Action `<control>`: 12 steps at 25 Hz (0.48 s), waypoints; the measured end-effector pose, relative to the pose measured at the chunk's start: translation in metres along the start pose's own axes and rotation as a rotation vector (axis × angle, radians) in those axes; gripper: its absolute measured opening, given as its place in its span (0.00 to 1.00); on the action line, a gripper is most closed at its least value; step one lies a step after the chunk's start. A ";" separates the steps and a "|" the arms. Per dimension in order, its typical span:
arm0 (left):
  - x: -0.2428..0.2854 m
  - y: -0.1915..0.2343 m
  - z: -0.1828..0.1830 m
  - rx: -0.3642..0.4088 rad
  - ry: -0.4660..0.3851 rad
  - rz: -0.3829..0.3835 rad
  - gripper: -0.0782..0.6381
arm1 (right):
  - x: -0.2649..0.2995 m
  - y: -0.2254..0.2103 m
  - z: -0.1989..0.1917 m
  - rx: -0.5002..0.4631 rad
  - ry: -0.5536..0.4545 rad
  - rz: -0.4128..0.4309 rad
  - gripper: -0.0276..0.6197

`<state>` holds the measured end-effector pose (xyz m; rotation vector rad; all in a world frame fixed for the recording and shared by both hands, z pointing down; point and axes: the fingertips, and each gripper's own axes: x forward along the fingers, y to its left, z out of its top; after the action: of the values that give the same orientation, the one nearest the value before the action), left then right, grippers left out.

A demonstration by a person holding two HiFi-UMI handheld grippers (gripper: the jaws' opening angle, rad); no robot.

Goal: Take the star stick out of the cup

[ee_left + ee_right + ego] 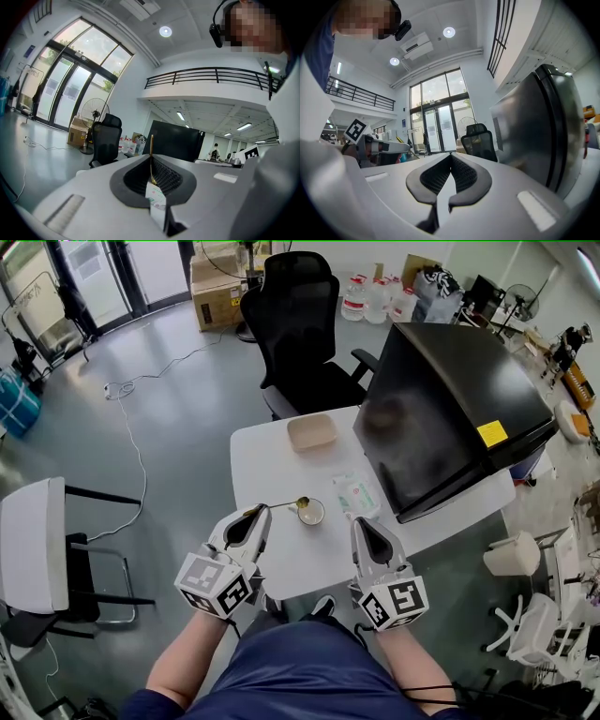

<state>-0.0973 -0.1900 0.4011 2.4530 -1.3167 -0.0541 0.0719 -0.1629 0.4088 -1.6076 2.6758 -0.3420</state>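
Head view, nearest the person: the left hand-held gripper (260,513) is clenched on the thin gold star stick (284,506), pinching its tail end so the shaft runs out sideways toward the cup (310,513). Left gripper view agrees, with the jaws pressed together and the stick (151,157) rising from between the pads. The right hand-held gripper (364,524) hovers alongside, apparently kept back so it does not crowd the cup; right gripper view shows this hand-held gripper (451,159) with pads meeting on nothing. The star end sits just at the cup's left rim, and I cannot tell whether it touches. From the stick's flat tilt I judge it is out of the cup, or nearly so. Just right of the cup lies a white packet (355,495). Farther along the white bench (267,451) rests a shallow beige tray (312,431) — then a big black box (441,418), with a black office chair (300,334) behind
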 end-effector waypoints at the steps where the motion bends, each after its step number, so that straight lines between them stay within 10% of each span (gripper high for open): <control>1: 0.000 0.001 0.000 0.000 0.002 0.000 0.12 | 0.000 0.000 0.000 0.001 0.003 0.000 0.05; 12: 0.004 0.004 -0.004 0.002 0.019 -0.003 0.12 | 0.001 -0.001 -0.001 0.004 0.007 -0.005 0.05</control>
<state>-0.0975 -0.1939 0.4068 2.4517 -1.3055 -0.0306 0.0726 -0.1642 0.4106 -1.6156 2.6749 -0.3535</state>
